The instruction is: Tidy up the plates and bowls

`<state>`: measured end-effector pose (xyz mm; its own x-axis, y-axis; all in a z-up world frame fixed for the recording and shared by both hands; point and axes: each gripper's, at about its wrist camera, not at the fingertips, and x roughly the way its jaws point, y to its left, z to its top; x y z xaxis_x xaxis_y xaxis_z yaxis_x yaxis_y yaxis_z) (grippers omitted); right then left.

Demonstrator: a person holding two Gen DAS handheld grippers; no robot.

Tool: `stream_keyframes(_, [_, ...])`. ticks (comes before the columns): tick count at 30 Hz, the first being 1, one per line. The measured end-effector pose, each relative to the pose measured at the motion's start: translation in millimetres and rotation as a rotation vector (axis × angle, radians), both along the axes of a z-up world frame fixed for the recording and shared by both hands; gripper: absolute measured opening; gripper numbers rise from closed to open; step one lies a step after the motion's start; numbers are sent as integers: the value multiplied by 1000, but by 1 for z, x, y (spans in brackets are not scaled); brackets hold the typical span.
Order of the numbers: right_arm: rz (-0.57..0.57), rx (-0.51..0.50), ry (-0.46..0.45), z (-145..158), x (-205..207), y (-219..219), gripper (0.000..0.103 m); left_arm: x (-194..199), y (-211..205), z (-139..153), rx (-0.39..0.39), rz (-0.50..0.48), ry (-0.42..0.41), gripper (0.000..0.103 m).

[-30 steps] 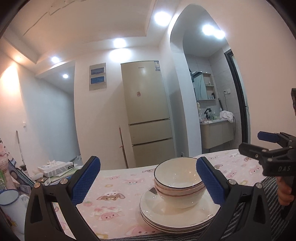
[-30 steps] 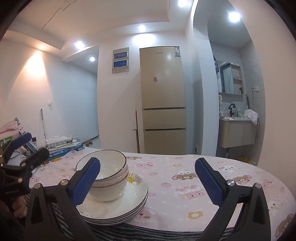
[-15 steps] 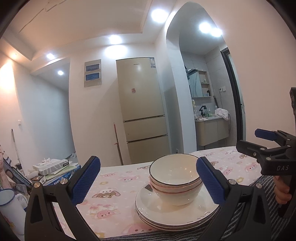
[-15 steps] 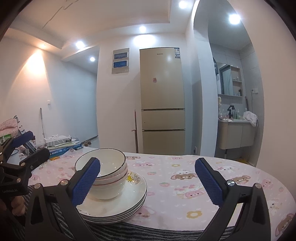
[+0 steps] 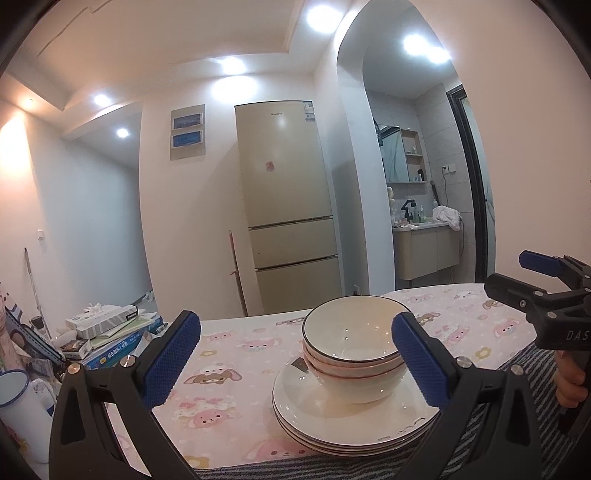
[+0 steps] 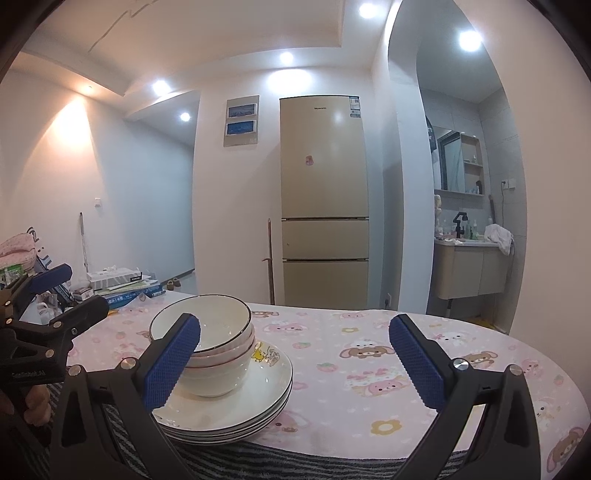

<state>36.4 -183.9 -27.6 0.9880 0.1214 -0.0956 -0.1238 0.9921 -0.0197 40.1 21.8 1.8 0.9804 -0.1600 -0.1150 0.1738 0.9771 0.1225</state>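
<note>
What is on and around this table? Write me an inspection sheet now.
Surface: table under a pink cartoon cloth; striped cloth at near edge.
Job's things: nested bowls sit on stacked plates near the table's front edge.
Clutter: books and tissue box at far left; enamel mug.
Grippers: left gripper open, empty; right gripper open, empty.
Cables: nothing seen.
Surroundings: fridge, washbasin cabinet beyond an arch.

bright ceiling spotlights (image 5: 320,17) glare; sharp focus, fisheye-bent dark corners.
</note>
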Motion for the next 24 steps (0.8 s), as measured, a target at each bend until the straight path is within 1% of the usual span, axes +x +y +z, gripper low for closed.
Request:
stream_keyframes(3, [4, 1, 26, -1, 4, -1, 103, -1, -2, 0, 10, 0, -3, 103])
stream_keyframes(7, [3, 1, 22, -2, 3, -1, 103, -1, -3, -2, 20, 5, 0, 103])
stream_keyframes(24, [1, 6, 18, -1, -1, 0, 103, 3, -3, -2, 23, -3, 19, 103])
